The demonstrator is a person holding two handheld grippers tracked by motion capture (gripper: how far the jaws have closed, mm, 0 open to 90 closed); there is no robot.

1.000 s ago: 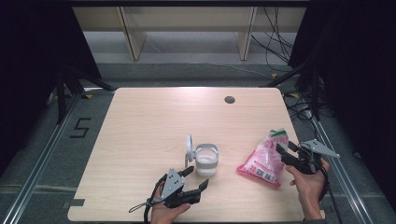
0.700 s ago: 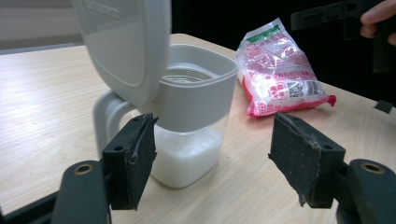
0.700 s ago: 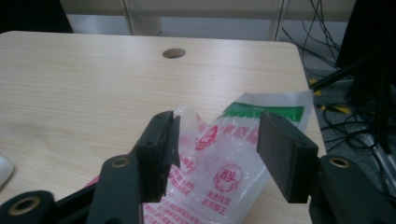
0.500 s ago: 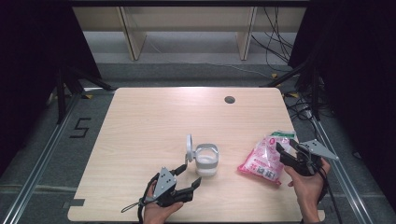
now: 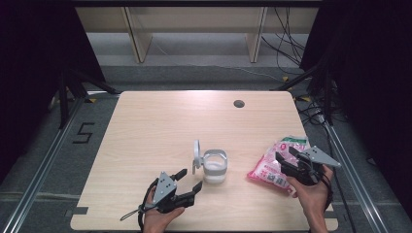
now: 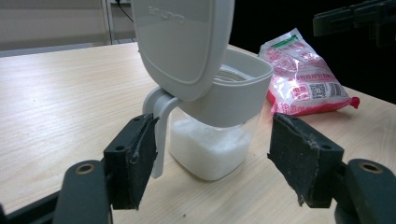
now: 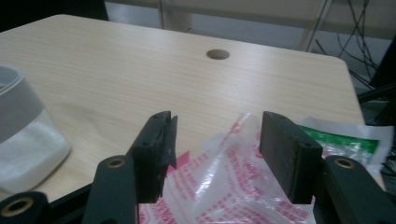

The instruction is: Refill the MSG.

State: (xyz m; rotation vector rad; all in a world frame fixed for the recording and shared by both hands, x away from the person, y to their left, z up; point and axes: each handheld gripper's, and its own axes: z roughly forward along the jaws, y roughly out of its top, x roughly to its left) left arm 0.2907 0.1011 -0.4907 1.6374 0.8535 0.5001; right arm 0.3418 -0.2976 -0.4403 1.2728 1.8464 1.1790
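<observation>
A clear container [image 5: 214,167] of white granules stands near the table's front centre, its white flip lid [image 5: 196,156] upright and open. My left gripper [image 5: 191,178] is open just in front of it. In the left gripper view the container [image 6: 219,140] stands beyond the gap between the pads, untouched. A pink-and-white plastic bag [image 5: 269,170] lies at the front right. My right gripper [image 5: 284,153] hovers over its near end. Its jaws have just been opening, and the bag's crinkled film [image 7: 233,186] rises between them without being pinched.
The wooden table [image 5: 155,126] has a round cable hole [image 5: 238,103] at the far right. A low shelf [image 5: 194,29] and cables lie on the floor beyond it. The bag rests close to the table's right edge.
The right gripper's jaws have spread wider over the bag and the hand has shifted a little. The left hand has drifted slightly left, staying in front of the container.
</observation>
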